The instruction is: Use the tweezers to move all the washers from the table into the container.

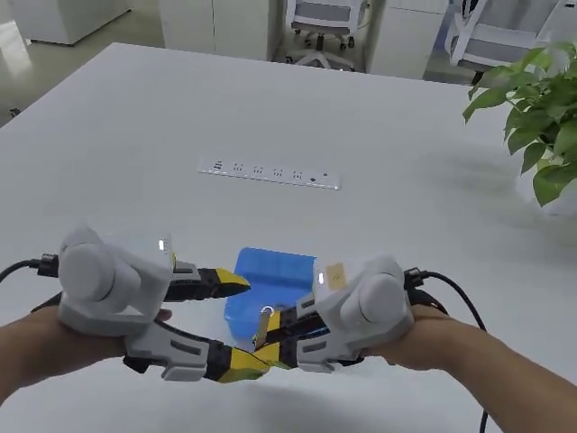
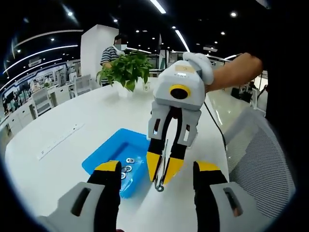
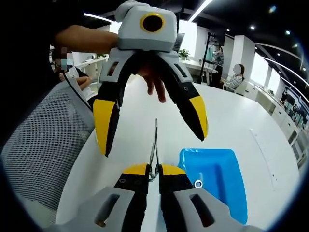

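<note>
White, smooth tabletop (image 1: 361, 117) carries a shallow rectangular blue plastic container (image 1: 270, 271). Left gripper (image 1: 241, 322) gapes wide, its yellow-tipped jaws well apart. Right gripper (image 3: 153, 170) pinches thin metal tweezers (image 3: 155, 140) near the container's edge. Small round metal washers (image 2: 126, 168) lie inside the container.

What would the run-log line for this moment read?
left tool: open, empty | right tool: shut on tweezers | tweezers tip: small ring, possibly a washer | blue tray: washers inside

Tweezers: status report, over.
Left gripper open. Right gripper shut on tweezers, tip beside container. Washers in container. Nothing blocking it.
</note>
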Tool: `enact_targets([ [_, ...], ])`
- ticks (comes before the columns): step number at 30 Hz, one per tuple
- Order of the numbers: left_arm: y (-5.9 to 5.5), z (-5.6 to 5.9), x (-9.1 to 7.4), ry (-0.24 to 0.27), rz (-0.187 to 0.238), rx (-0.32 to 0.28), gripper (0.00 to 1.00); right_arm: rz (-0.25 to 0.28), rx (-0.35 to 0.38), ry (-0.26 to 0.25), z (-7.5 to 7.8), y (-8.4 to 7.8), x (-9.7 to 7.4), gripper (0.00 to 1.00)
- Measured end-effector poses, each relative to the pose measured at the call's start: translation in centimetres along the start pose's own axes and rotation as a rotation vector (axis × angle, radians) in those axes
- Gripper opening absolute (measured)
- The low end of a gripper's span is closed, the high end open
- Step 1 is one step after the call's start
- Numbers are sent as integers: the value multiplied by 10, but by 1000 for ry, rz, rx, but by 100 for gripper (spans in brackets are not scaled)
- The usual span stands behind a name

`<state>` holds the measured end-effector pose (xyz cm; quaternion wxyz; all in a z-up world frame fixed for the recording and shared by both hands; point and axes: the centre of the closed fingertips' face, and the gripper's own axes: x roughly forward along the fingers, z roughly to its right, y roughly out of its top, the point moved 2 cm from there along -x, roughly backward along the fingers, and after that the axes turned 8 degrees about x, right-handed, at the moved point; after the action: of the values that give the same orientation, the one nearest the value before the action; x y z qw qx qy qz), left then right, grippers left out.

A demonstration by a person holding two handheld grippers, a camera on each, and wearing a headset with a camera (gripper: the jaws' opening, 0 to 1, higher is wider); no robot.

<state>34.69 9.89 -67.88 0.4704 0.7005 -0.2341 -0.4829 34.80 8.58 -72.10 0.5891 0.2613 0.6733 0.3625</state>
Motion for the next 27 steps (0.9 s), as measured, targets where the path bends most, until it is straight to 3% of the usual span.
enact_targets([
  [10,-6,-1,-9,47,19,-49,89,0,12,-1,0,12,-14,8],
  [19,-9,0,-12,56,24,-58,98,-4,15,-12,8,24,-33,8],
  [27,-6,3,-11,70,29,-69,99,3,29,-29,17,31,-45,9],
])
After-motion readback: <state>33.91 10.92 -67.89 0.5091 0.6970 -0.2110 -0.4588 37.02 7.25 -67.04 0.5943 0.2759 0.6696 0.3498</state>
